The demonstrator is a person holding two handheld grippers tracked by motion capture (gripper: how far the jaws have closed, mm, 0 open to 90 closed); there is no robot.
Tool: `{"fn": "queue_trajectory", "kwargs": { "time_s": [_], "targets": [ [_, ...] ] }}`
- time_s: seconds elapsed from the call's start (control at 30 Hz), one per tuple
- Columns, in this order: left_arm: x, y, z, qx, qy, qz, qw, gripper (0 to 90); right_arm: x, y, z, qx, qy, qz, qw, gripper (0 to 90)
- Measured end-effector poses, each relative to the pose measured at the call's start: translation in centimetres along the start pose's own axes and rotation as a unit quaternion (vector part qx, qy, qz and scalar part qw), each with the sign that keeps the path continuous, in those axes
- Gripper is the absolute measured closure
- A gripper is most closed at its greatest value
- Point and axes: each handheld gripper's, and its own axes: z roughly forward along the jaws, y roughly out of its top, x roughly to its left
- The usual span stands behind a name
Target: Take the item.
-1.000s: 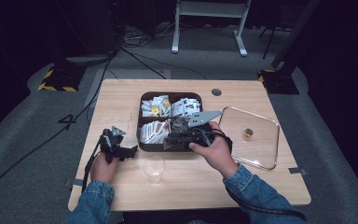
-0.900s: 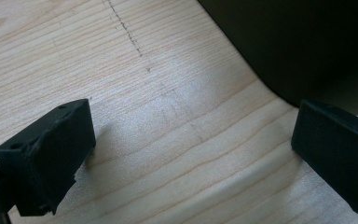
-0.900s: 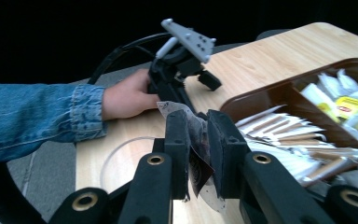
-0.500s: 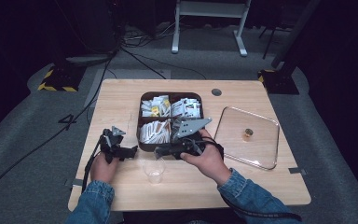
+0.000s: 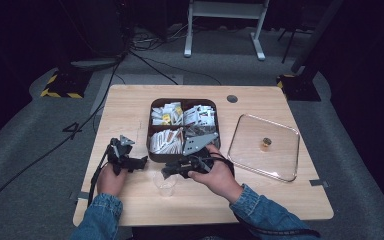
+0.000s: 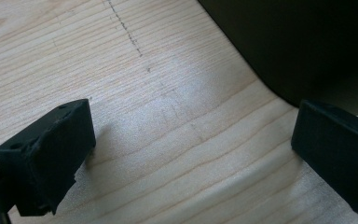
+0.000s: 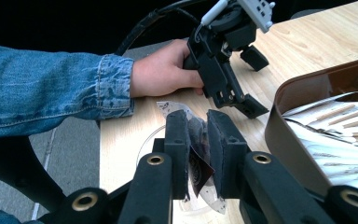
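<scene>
My right gripper [image 7: 198, 122] is shut on a small packet [image 7: 198, 164] with a dark, clear and printed wrapper, pinched upright between the pads. It hangs just above a clear plastic cup [image 5: 165, 184], whose rim [image 7: 147, 139] curves under the jaws. In the high view the right gripper [image 5: 168, 172] points left, in front of the brown tray [image 5: 150, 145]. My left gripper [image 5: 139, 163] rests on the table left of the cup, open, with bare wood between its jaws [image 6: 191, 154]. From the right gripper view, the left gripper [image 7: 253, 83] stands beyond the cup, held by a hand.
The brown tray's compartments hold several white packets [image 5: 200, 116] and wooden sticks. A clear square lid [image 5: 280, 160] lies right of it with a small brown thing [image 5: 265, 144] under it. The table's front edge [image 5: 200, 220] is near the cup.
My right gripper has moved left and toward the person, from the tray's front compartment to above the cup, with the packet. The left gripper has stayed put.
</scene>
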Motion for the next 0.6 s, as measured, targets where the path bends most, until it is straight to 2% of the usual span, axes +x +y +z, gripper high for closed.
{"fn": "queue_trajectory", "kwargs": {
  "time_s": [0.2,0.6],
  "targets": [
    [0.0,0.0,0.0,0.0,0.0,0.0,1.0,0.0,0.2,-0.1,0.5,0.007,0.0,-0.004,1.0,78.6],
    [0.0,0.0,0.0,0.0,0.0,-0.001,1.0,0.0,0.6,-0.5,2.0,0.037,0.002,-0.015,0.9992,78.6]
  ]
}}
